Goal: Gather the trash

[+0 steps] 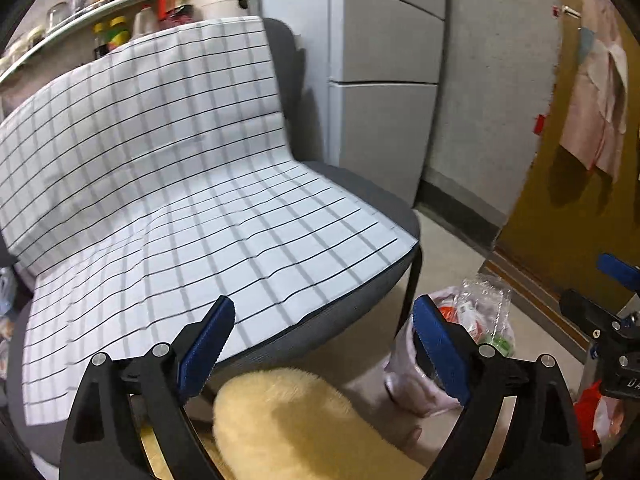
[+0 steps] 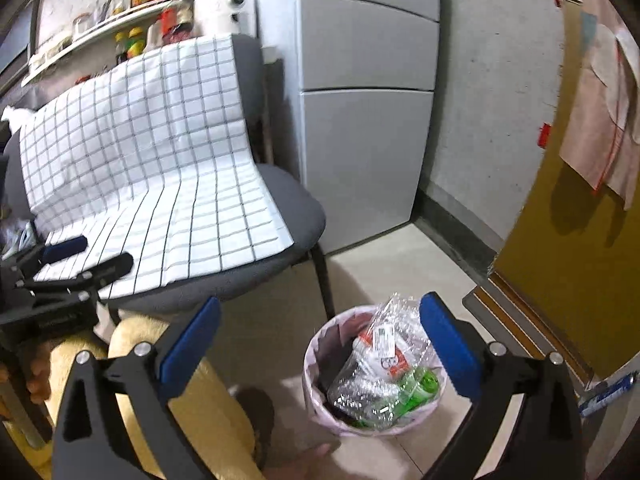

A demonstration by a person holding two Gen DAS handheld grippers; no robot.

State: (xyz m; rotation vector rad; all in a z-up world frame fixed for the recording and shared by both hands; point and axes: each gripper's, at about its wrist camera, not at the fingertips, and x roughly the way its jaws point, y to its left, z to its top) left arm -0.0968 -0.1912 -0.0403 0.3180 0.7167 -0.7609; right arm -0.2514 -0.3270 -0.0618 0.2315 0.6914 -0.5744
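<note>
The fridge (image 2: 366, 120) stands well beyond both grippers, against the wall. The chair (image 1: 360, 300) sits ahead of the left gripper (image 1: 324, 344), its seat and back draped with a checked cloth (image 1: 160, 184), likely to give a plain surface for sorted items; no trash shows on it. The bin (image 2: 320, 412) stands on the floor directly ahead of and below the right gripper (image 2: 320, 348), beside the chair leg, within short reach of the seat. It holds the task's trash: 1 crumpled clear wrapper (image 2: 384, 352) on top and 1 green bottle (image 2: 416, 388) under it, both resting inside the rim. Left gripper: jaws spread wide, nothing between the pads. Right gripper: jaws spread wide, nothing gripped; the bin contents only appear between them in the view. Judgement: the visible trash is already deposited, so the task looks near complete.
</note>
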